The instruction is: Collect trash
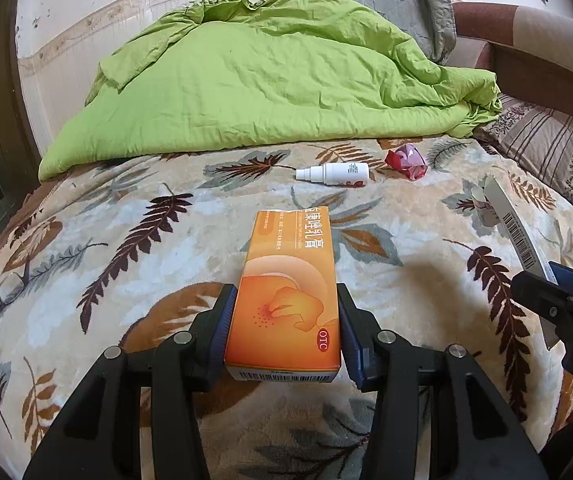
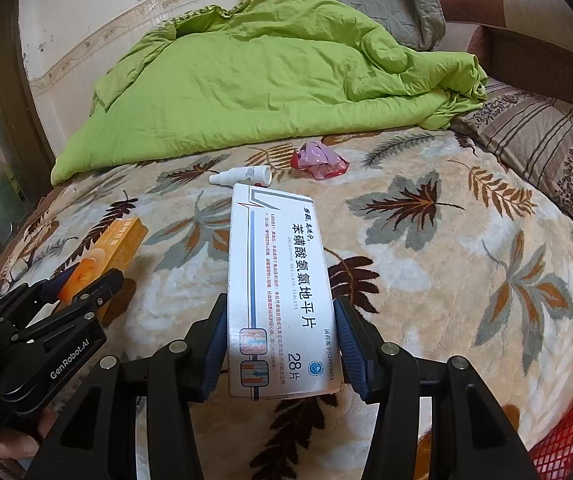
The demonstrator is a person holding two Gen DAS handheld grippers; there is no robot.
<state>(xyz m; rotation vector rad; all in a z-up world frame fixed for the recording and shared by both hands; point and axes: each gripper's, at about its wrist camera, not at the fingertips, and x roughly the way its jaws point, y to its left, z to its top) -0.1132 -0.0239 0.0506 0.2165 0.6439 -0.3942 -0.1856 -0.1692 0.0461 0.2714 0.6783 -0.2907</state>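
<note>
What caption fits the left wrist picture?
Left gripper clamps an orange medicine box above the leaf-patterned blanket.

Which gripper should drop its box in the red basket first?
Probably the right gripper. It holds the white box, and the red basket shows at its lower right, on its side. The left gripper, holding the orange box, sits farther from it.

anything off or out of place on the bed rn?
A pair of glasses lies loose on the leaf-print blanket near its left edge, among the trash, so it risks being collected by mistake. A white spray bottle lies on its side beside a crumpled pink wrapper. Both boxes look intact.
</note>
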